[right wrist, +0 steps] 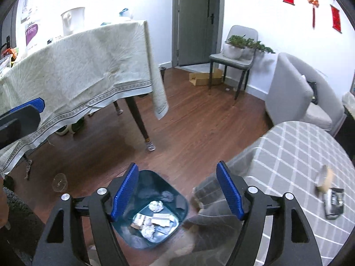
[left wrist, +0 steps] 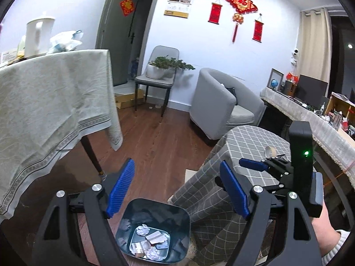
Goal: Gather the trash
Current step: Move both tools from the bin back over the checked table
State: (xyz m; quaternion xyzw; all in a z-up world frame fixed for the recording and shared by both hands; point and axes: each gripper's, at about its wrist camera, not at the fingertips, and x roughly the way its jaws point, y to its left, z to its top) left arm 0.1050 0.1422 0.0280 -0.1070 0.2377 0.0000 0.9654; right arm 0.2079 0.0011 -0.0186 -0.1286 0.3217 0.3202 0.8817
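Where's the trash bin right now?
The dark bin sits on the wooden floor, low in both views, beside the checked tablecloth hanging to its right. Crumpled paper already lies inside.

Left gripper [left wrist: 177, 190] sits low centre in its own view, blue pads wide apart, nothing between them. Right gripper [right wrist: 177, 190] likewise low centre of its view, jaws apart and empty. In the left view the right unit shows at lower right, a hand [left wrist: 326, 228] and pale sleeve cuff behind it.
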